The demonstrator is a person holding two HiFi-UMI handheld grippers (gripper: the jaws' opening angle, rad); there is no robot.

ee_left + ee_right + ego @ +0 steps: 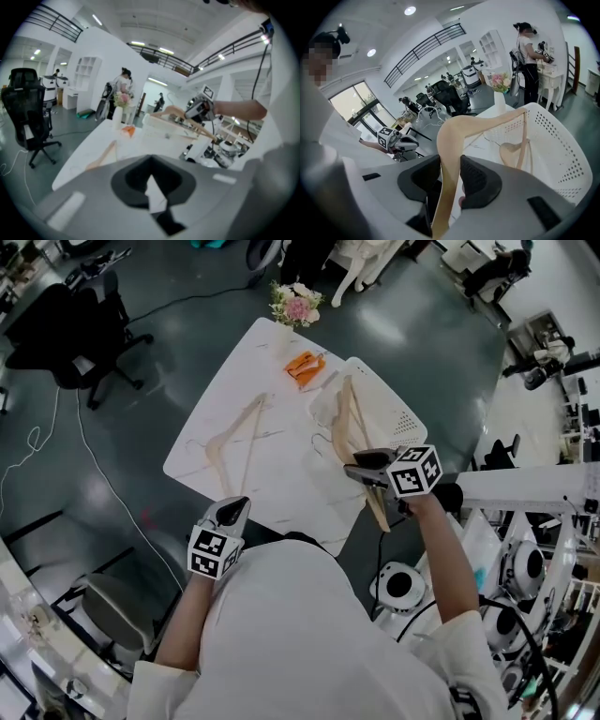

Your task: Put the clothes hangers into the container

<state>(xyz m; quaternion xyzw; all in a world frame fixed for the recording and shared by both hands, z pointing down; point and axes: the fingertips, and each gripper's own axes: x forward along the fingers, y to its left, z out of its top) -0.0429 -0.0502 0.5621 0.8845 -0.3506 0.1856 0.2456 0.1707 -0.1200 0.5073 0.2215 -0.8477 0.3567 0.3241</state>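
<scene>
The hanger (pixel 454 136) is pale beige, the basket (pixel 562 154) white with dotted holes, the table (pixel 234 381) white, the flowers (pixel 297 306) pink, the floor (pixel 431 362) dark grey.

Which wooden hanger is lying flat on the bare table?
The hanger left of the white basket, where the basket is the container. A second hanger is clamped in the right gripper; a third hanger lies inside the basket.

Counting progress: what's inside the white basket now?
One wooden hanger lies inside the basket. The right gripper holds a second hanger in front of it, covering part of the basket floor; anything beneath can't be seen.
</scene>
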